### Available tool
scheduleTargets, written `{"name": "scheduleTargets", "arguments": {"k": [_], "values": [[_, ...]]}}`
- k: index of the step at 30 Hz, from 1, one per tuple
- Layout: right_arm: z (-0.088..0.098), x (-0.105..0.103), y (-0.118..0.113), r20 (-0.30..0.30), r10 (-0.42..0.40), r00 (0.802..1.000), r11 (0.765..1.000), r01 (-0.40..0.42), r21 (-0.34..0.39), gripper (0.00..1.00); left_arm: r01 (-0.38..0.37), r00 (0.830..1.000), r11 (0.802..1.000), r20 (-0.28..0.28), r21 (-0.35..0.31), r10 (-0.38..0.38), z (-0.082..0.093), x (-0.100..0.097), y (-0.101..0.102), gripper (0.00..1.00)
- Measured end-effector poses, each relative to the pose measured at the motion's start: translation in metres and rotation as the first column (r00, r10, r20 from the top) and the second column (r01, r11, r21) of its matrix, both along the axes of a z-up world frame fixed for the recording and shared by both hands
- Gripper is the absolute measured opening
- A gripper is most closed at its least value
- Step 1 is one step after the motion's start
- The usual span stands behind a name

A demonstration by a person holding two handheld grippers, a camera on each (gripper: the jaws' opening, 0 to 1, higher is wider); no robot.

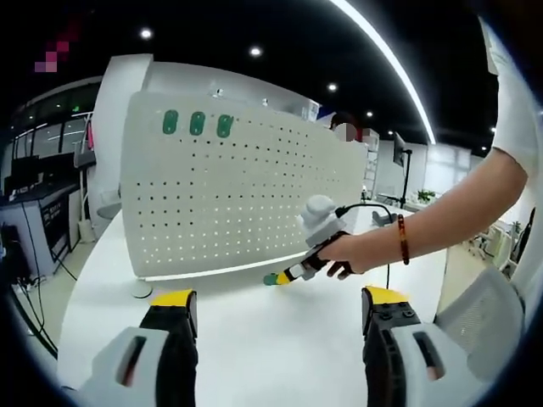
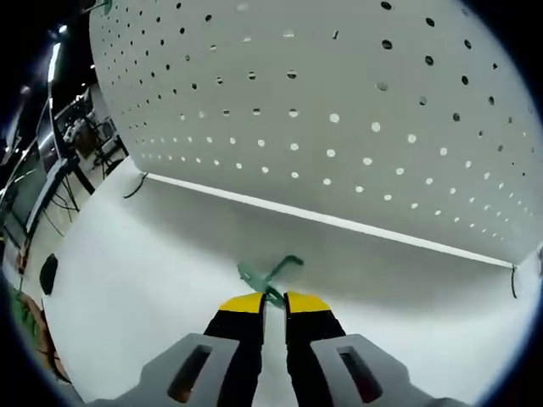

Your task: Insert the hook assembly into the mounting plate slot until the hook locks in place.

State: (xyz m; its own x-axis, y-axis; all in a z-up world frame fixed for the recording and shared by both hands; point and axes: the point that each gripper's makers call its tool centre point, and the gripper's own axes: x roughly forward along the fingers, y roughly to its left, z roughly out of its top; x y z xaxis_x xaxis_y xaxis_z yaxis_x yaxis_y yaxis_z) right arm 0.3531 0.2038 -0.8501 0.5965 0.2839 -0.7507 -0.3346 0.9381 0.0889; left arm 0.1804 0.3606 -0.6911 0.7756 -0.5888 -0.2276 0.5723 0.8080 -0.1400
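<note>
Green hook assembly [image 2: 270,273] sits clamped between the right gripper [image 2: 273,298] jaws at lower centre of the right gripper view, its tip short of the white pegboard mounting plate [image 2: 339,110] filling the upper frame. Insertion judged not begun. Left gripper [image 1: 280,307] jaws stand wide apart, holding nothing, above the white table [image 1: 254,339].
</note>
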Motion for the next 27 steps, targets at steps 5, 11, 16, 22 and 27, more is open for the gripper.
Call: {"name": "scheduleTargets", "arguments": {"k": [5, 11, 16, 22, 27], "values": [[0.0, -0.003, -0.002, 0.012, 0.028, 1.0, 0.999, -0.027, -0.04, 0.07, 0.003, 1.0, 1.0, 0.001, 0.014, -0.003, -0.001, -0.001, 0.0, 0.81], [0.003, -0.006, -0.003, 0.021, 0.062, 0.998, 0.997, -0.061, -0.048, 0.06, 0.005, 1.0, 1.0, 0.001, 0.008, -0.005, -0.001, -0.001, -0.002, 0.81], [0.008, -0.011, 0.002, 0.039, 0.142, 0.989, 0.988, -0.139, -0.063, 0.06, 0.011, 1.0, 1.0, 0.004, 0.005, -0.011, 0.001, -0.002, -0.004, 0.8], [0.014, -0.016, 0.0, 0.054, 0.158, 0.986, 0.987, -0.155, -0.043, 0.05, 0.021, 1.0, 1.0, 0.005, 0.009, -0.021, 0.001, -0.003, -0.008, 0.8], [0.019, -0.021, -0.002, 0.068, 0.158, 0.985, 0.987, -0.156, -0.03, 0.05, 0.03, 1.0, 1.0, 0.004, 0.006, -0.03, 0.002, -0.006, -0.013, 0.8]]}}
